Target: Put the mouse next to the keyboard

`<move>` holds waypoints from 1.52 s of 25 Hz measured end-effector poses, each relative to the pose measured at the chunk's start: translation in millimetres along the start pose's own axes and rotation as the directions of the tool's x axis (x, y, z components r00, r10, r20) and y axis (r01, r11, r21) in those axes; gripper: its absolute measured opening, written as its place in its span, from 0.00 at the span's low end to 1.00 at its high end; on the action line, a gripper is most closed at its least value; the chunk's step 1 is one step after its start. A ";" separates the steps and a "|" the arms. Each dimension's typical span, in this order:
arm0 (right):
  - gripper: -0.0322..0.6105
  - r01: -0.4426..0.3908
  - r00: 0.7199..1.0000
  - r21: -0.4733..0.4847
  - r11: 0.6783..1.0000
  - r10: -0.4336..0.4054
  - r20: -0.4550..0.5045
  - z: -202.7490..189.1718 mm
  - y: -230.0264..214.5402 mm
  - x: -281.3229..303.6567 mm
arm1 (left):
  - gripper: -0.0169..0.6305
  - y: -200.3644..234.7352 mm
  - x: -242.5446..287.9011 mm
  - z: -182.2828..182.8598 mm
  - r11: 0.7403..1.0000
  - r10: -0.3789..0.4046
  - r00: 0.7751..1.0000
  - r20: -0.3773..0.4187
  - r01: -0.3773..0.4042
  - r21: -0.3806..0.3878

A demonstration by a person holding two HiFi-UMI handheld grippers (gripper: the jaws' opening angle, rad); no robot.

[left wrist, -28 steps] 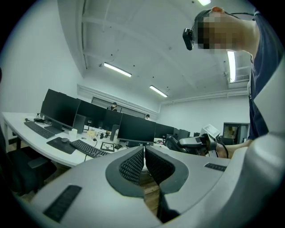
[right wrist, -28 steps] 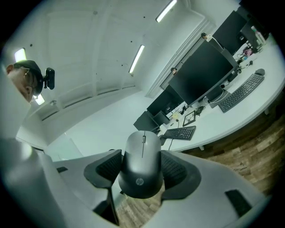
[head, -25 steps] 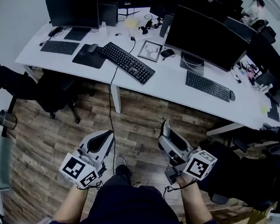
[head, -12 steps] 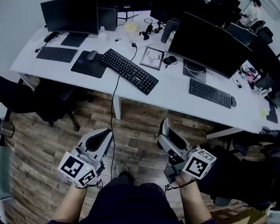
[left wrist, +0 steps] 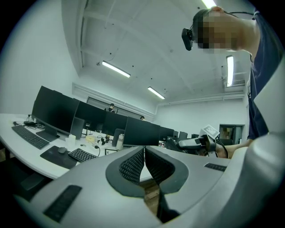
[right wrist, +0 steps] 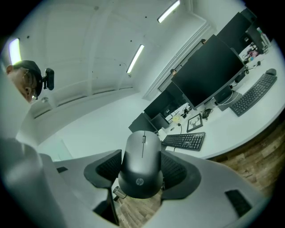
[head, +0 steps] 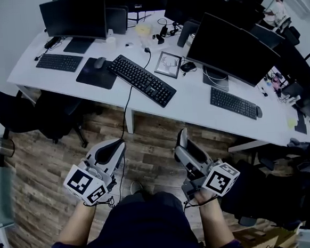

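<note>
- Clamped in the right tongs (head: pixel 181 145): the mouse (right wrist: pixel 141 165), pinched across both flanks by the ribbed pads, wheel and buttons facing up.
- Judged light and rigid, with a smooth, curved plastic shell. Probably slippery where the sides taper.
- Best held at the waist, as here, low on the flanks and clear of the wheel and buttons.
- Needs no hard squeeze. Calls for a flat, gentle set-down rather than a drop.
- Sits centred between the right pads, nose pointing forward past the tips, rounded tail end nearest the tongs' body.
- Hangs above the wooden floor (head: pixel 56 155), well apart from the counter (head: pixel 185 99) and from the black keyboard (head: pixel 141 80) lying slantwise near its front edge.
- Left tongs (head: pixel 111 151): pads brought together with nothing between them, held about level beside the right pair, also over the floor.
- Also on the counter: a second mouse (head: pixel 99 61) on a dark pad (head: pixel 91 76) just left of that keyboard, and other keyboards (head: pixel 233 103) farther along.
- Cannot say for certain which keyboard to aim for. Probably the slanted one, since it lies ahead in the right gripper view.
- Judged step: carrying toward the counter, with placement not yet begun.
</note>
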State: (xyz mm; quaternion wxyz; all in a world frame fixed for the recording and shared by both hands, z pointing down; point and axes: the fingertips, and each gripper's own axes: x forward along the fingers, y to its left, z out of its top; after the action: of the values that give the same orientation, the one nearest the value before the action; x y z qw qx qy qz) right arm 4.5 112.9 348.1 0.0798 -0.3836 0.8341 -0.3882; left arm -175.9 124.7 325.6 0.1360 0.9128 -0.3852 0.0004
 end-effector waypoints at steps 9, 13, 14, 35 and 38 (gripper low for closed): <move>0.48 0.007 1.000 0.005 1.000 -0.007 0.006 5.8 -10.2 8.3 | 0.08 12.6 10.3 -0.5 1.000 0.002 1.000 -0.010 -0.002 0.004; 0.48 0.004 1.000 0.009 1.000 -0.004 0.005 10.9 -18.0 14.9 | 0.08 17.9 19.2 0.0 1.000 0.005 1.000 -0.011 -0.004 0.006; 0.48 0.002 1.000 0.009 1.000 -0.002 0.004 12.9 -20.2 17.3 | 0.08 19.4 22.0 0.2 1.000 0.006 1.000 -0.012 -0.006 0.007; 0.48 -0.038 0.996 0.037 0.999 0.040 -0.077 81.2 -100.9 87.7 | 0.08 73.1 130.9 8.2 0.998 0.064 0.997 -0.046 -0.065 -0.021; 0.48 -0.041 0.995 0.043 0.998 0.045 -0.087 93.6 -115.5 94.0 | 0.08 77.8 149.6 10.2 0.997 0.073 0.996 -0.051 -0.075 -0.023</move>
State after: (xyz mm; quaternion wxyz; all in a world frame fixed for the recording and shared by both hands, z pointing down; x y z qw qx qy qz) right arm 46.4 -54.7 381.2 0.0594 -0.3464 0.8367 -0.4200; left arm -126.4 -34.9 350.9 0.1566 0.8959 -0.4152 0.0234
